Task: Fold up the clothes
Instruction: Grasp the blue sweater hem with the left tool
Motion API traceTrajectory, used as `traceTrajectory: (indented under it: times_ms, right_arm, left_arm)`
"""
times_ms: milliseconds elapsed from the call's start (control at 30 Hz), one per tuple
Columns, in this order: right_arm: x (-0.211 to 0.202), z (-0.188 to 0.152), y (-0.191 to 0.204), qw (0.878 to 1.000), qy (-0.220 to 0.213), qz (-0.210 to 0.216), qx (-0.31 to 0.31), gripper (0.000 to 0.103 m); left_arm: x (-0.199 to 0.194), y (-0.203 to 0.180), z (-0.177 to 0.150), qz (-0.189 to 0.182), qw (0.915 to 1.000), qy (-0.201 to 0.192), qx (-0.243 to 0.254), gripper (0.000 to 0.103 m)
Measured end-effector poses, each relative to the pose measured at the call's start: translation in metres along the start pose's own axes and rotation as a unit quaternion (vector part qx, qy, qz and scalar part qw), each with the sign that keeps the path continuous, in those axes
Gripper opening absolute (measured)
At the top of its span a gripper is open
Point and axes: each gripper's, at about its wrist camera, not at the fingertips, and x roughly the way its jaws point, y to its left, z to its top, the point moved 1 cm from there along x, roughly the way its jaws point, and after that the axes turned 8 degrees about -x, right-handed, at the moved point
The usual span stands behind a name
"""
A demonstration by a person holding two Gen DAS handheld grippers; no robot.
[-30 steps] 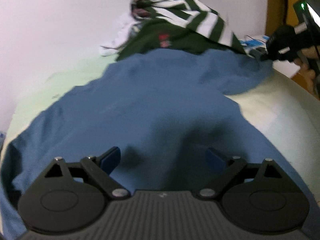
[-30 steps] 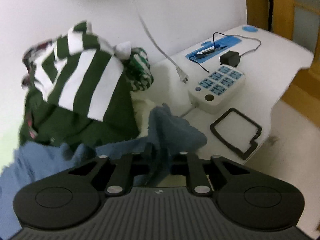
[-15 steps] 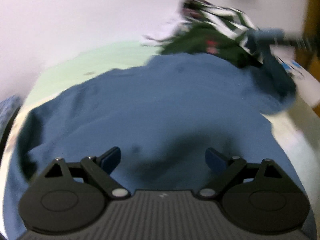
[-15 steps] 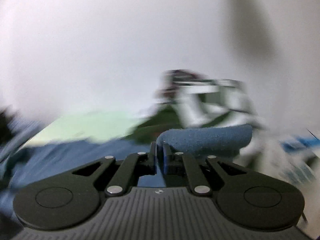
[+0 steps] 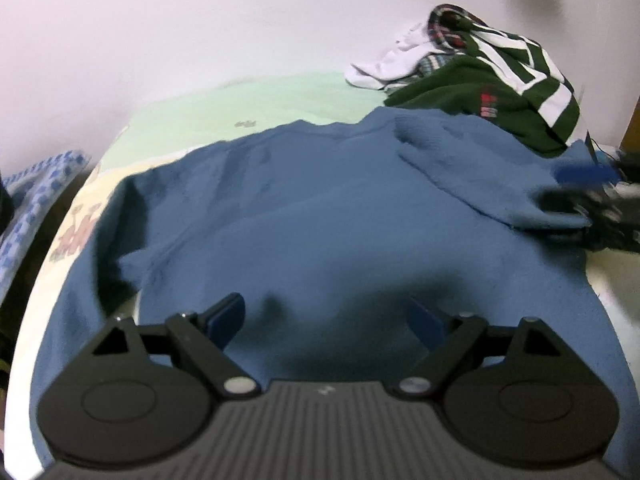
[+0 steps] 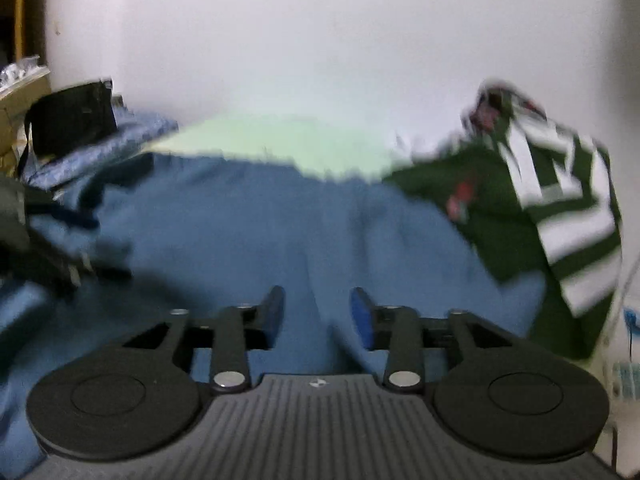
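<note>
Lying spread across a pale green bed by a white wall, the blue sweater runs left-right; left claw wide open, right claw part-open, both empty

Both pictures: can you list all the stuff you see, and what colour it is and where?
Blue top: one, blue, spread over the bed, with a sleeve folded across its right side.
Striped top: one, dark green and white, heaped at the far right by the wall.
White cloth: one, white, crumpled behind the striped top.
Sheet: one, pale green, under the clothes.
Patterned cloth: one, blue and white, at the bed's left edge.
Black bag: one, black, far left.
Left tongs: black with blue pads, open, over the blue top.
Right tongs: black with blue pads, open, over the blue top.
</note>
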Motion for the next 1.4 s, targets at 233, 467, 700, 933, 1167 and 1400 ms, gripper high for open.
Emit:
traceTrajectory:
  times_ms: [233,467,700,933,1167,1400]
  right_arm:
    - [0.080,0.022,0.008,0.998,0.032,-0.054,0.020,0.043]
    - [0.061,0.015,-0.016,0.996,-0.005,-0.004,0.093,0.008]
    - [0.031,-0.003,-0.013,0.994,0.005,0.078,0.077,0.040]
    - [-0.019,-0.037,0.024,0.997,0.030,0.069,0.018,0.047]
    - [-0.041,-0.067,0.074,0.993,0.071,0.080,-0.057,0.047]
    - [-0.039,-0.074,0.071,0.995,0.062,0.074,-0.013,0.052]
  left_arm:
    - [-0.001,-0.021,0.001,-0.012,0.9995,-0.002,0.030,0.094]
    - [-0.002,-0.012,0.004,-0.026,0.9995,-0.008,0.016,0.091]
    - [0.010,-0.016,0.022,-0.084,0.9962,0.001,0.020,0.095]
    - [0.040,-0.030,0.020,-0.105,0.9931,0.025,0.048,0.095]
    - [0.064,-0.029,0.040,-0.123,0.9916,0.022,0.035,0.089]
    - [0.087,-0.034,0.057,-0.142,0.9884,0.048,0.024,0.071]
